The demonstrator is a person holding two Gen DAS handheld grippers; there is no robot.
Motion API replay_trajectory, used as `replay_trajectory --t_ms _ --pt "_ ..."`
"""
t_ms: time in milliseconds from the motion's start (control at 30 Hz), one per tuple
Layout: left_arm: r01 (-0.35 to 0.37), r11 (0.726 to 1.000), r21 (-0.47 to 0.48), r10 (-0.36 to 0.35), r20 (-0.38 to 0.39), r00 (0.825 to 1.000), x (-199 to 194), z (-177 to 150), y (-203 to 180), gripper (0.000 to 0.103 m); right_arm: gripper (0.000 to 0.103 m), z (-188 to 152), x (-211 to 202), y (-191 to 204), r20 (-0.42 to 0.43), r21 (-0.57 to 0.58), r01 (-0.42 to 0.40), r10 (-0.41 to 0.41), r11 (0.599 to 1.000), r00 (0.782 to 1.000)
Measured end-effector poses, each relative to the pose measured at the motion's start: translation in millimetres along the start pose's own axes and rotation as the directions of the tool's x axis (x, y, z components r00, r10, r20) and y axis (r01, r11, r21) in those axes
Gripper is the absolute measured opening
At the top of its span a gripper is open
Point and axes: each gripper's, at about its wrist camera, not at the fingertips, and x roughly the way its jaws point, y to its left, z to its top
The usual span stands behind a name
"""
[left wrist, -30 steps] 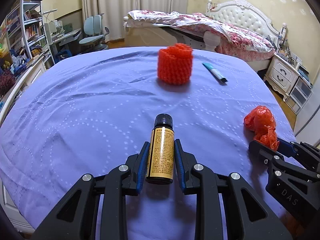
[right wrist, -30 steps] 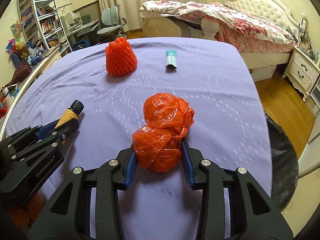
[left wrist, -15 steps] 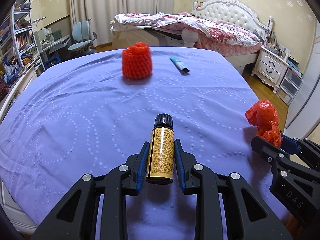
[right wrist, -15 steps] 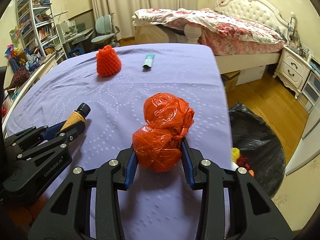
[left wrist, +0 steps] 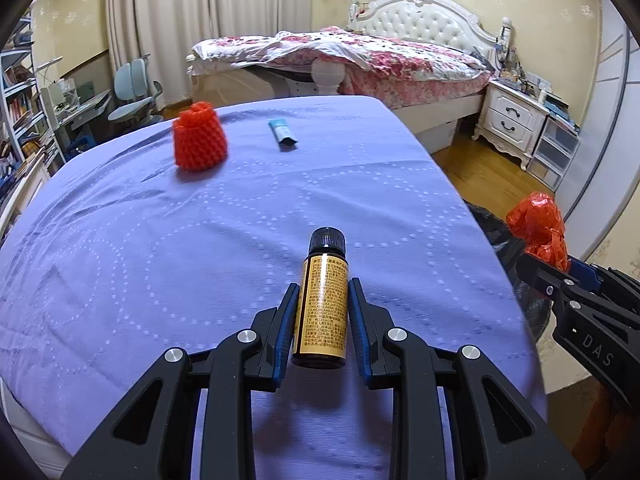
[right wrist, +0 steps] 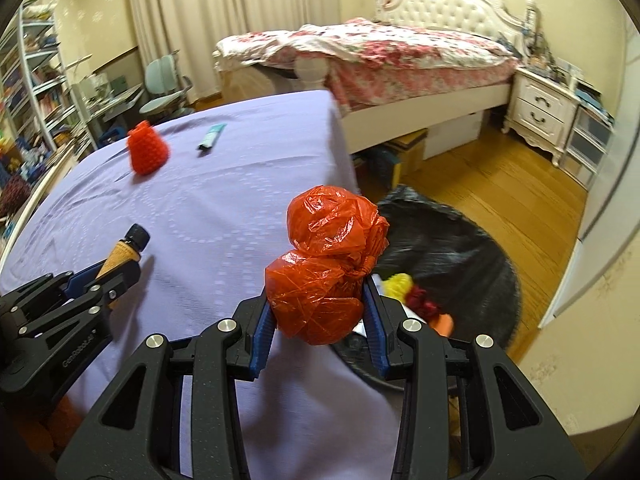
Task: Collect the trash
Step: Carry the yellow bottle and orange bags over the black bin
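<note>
My left gripper (left wrist: 322, 294) is shut on a small amber bottle (left wrist: 321, 314) with a black cap and holds it above the purple tablecloth (left wrist: 160, 260). My right gripper (right wrist: 318, 292) is shut on a crumpled orange plastic bag (right wrist: 326, 264) and holds it over the table's right edge, beside a black trash bag (right wrist: 460, 248) on the floor with several bits of trash inside. The orange bag also shows in the left wrist view (left wrist: 538, 224). A red foam net sleeve (left wrist: 199, 142) and a teal wrapper (left wrist: 282, 134) lie at the far side of the table.
A bed (left wrist: 360, 56) stands beyond the table, a white nightstand (left wrist: 512, 116) to the right, shelves (right wrist: 28, 92) and chairs (left wrist: 132, 88) to the left. Wooden floor (right wrist: 500, 176) lies right of the table.
Both grippers have swung to the right with their loads. The orange bag has gone from over the table to its right edge, and the black trash bag has come into view.
</note>
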Motion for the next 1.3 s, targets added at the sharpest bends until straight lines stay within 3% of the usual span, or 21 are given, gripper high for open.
replay_trajectory --t_ms 533,1300 --pt "0.082 0.991 0.108 -0.085 0.021 0.996 10 18 -75 0.027 0.038 -3 -9 -67 0.028 0.113 0.087 -0.09 0.99 0.996" --pt "0.095 0.982 0.166 -0.097 0.001 0.995 38 39 -127 0.027 0.038 2 1 -111 0.028 0.153 0.11 -0.116 0.982 0.993"
